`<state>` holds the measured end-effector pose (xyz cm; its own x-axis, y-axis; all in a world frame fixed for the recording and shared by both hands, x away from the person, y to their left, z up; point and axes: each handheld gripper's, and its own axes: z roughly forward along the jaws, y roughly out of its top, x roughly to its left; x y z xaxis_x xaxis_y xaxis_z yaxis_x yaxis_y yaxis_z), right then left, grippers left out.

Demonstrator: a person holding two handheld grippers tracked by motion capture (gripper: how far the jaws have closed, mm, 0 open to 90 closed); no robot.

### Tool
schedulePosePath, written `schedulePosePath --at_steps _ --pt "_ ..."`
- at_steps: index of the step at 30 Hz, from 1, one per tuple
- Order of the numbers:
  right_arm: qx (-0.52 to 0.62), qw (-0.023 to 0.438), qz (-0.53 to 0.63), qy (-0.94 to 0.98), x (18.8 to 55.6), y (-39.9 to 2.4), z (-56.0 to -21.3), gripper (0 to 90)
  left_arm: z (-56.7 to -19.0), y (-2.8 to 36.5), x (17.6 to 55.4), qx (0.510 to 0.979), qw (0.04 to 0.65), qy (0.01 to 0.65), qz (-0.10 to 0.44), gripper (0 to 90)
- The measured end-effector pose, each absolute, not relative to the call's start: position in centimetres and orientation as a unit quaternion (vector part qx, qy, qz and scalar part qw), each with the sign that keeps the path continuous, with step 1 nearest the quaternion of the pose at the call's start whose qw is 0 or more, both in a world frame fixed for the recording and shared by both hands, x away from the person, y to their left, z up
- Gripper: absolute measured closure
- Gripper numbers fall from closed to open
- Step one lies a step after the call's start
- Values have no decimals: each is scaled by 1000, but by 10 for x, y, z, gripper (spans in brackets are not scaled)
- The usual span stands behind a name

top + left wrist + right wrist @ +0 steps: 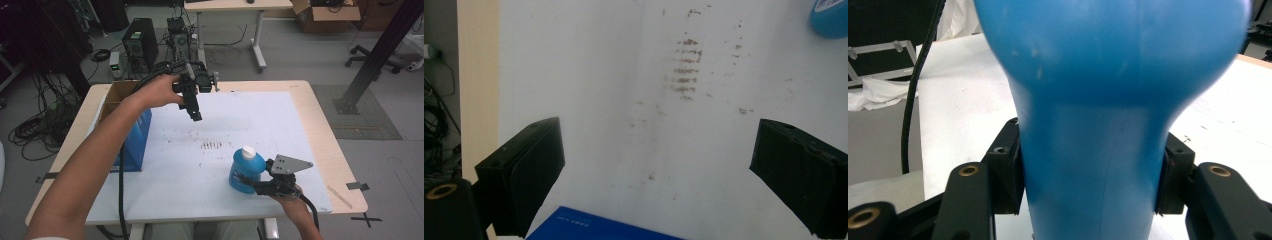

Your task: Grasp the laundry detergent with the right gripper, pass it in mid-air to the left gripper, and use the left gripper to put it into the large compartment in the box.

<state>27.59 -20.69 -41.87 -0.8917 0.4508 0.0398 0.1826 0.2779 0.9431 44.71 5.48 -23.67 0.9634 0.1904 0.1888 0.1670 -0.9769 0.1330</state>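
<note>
Near the table's front right, on the white sheet, stands a blue bottle with a white cap. Its long axis runs roughly vertical, cap up and leaning slightly toward the far side, though the high view's steep angle makes the tilt hard to judge. The right gripper clamps it low on the body, jaws pressed against both sides. From the right gripper view, the bottle shows as a narrow waist between the jaws, widening above; the cap is out of frame there.

Farther back and left, the left gripper hangs above the sheet, jaws pointing down and spread wide with nothing between them. Its own view looks down on brown smudges, a corner of the bottle at top right, and the edge of a blue box below. That box stands at the sheet's left edge in the high view.
</note>
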Motion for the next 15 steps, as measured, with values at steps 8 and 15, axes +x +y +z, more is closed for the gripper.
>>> schedulePosePath --at_steps 8,15 --pt "198 111 564 794 277 -207 -416 445 -234 56 441 989 57 88 104 76" --pt "189 115 562 797 277 -212 -401 446 -229 58 432 989 60 87 108 75"
